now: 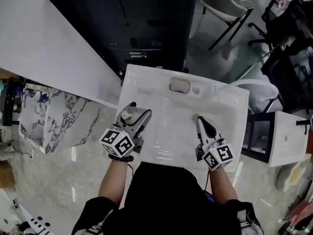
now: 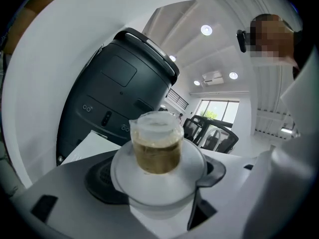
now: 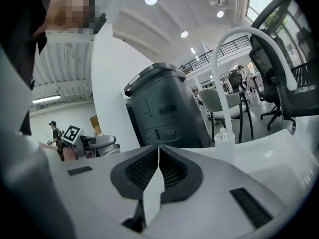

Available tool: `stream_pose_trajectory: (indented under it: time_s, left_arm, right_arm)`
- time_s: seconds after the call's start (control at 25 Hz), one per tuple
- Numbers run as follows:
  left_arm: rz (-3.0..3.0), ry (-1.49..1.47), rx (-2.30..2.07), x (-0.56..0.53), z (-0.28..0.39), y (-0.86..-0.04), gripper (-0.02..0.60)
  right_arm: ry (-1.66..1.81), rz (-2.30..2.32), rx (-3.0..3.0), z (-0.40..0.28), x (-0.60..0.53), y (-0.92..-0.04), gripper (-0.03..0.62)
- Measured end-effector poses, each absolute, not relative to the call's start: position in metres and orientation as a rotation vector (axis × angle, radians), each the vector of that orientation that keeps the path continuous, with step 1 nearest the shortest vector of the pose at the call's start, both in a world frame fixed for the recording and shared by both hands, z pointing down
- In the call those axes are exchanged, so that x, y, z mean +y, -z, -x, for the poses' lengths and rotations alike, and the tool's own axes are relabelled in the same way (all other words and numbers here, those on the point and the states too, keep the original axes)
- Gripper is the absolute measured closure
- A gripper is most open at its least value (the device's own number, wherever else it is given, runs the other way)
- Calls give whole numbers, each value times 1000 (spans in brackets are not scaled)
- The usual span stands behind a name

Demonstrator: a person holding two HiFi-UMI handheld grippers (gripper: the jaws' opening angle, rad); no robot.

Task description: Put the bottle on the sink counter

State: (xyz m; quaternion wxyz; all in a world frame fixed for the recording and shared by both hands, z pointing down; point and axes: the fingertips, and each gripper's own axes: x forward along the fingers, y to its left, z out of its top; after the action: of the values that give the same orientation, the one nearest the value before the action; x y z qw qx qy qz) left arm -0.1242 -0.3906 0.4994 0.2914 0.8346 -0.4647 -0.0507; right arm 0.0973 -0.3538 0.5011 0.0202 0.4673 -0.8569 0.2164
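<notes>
A small white bottle [image 1: 130,115] with a brownish neck and a clear cap sits between the jaws of my left gripper [image 1: 136,115], which is shut on it over the left side of the white sink [image 1: 230,131]. In the left gripper view the bottle [image 2: 158,148] fills the gap between the jaws of the left gripper [image 2: 157,185], cap pointing away from the camera. My right gripper [image 1: 196,118] hangs over the middle of the basin, shut and empty. In its own view the right gripper [image 3: 158,156] shows its pads pressed together.
A white curved faucet [image 1: 240,83] [image 3: 224,49] rises at the sink's back right, with a small white fitting [image 3: 224,136] at its foot. An oval overflow [image 1: 179,85] lies on the back rim. A dark grey machine [image 1: 142,23] stands behind the sink, a white table [image 1: 44,48] to the left.
</notes>
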Motion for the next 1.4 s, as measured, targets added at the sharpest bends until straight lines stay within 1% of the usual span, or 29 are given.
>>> stream_pose_trajectory:
  time_s: [0.68, 1.04, 1.4]
  left_arm:
    - [-2235, -13, -1233, -494, 121, -566, 225]
    - [-2315, -212, -1321, -521, 109, -591, 225]
    - [-2287, -357, -1447, -547, 103, -612, 225]
  right_arm:
    - [-805, -1501, -2486, -97, -373, -555, 563]
    - [-718, -1550, -2485, -102, -400, -556, 563]
    - [-688, -1530, -2512, -88, -412, -560, 563]
